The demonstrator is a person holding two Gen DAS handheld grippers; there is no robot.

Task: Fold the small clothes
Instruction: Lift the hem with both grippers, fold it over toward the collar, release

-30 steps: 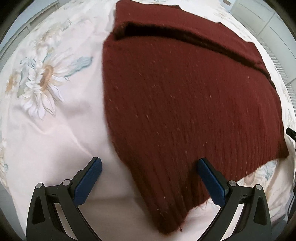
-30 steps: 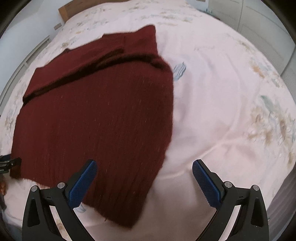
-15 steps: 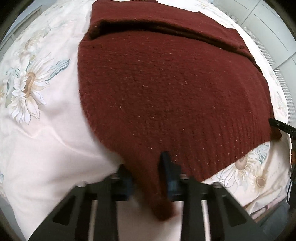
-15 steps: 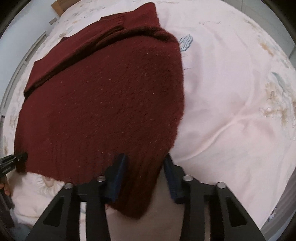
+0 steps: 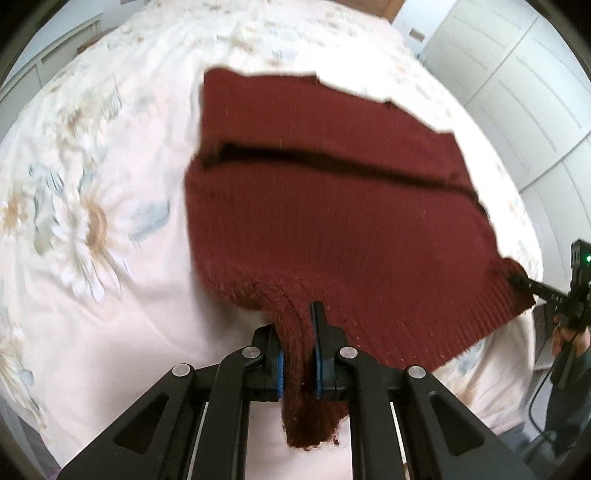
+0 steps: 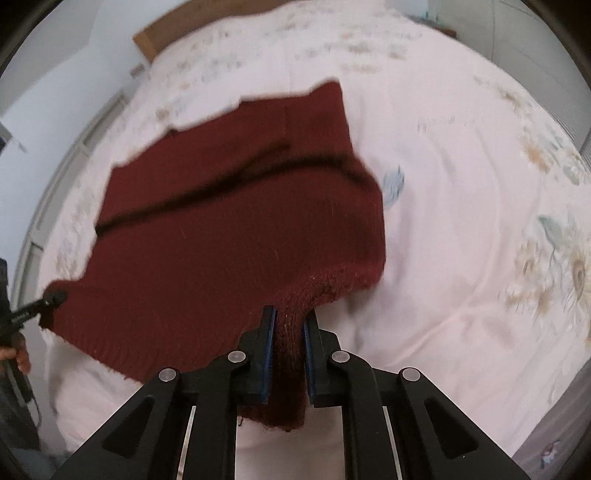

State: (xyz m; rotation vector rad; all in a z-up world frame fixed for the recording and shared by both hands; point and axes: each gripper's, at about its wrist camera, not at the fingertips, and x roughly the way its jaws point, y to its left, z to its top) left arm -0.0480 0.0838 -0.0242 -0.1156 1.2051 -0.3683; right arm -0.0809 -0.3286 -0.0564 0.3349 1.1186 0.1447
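Sweater: the dark red knitted sweater (image 5: 332, 206) lay spread on the floral bedspread (image 5: 110, 295), its upper part already turned down across the body, leaving a dark crease from side to side.
Change: a second ago both grippers stood wide open over the ribbed hem (image 5: 424, 332); their jaws had just been closing, each with a hem corner between them, and the near edge had since risen off the bed.
Left gripper: the left gripper (image 5: 297, 354) was clamped on the sweater's left hem corner, a tuft of knit hanging out below the blue pads (image 5: 317, 369).
Right gripper: the right gripper (image 6: 288, 354) was clamped on the opposite hem corner in the same way; from the left wrist view its tip pinched the far corner.
Meaning for the task: with both corners secured and lifted, the hem appeared ready to be carried toward the collar end for the next fold.
Edges: the far edge (image 6: 288, 99) lay flat and stepped; the side edges (image 6: 376, 221) curved up toward the grips.
Open room: bare bedspread lay beyond and on both sides of the sweater, with the headboard (image 6: 162, 33) and cupboard doors (image 5: 517, 92) well apart.
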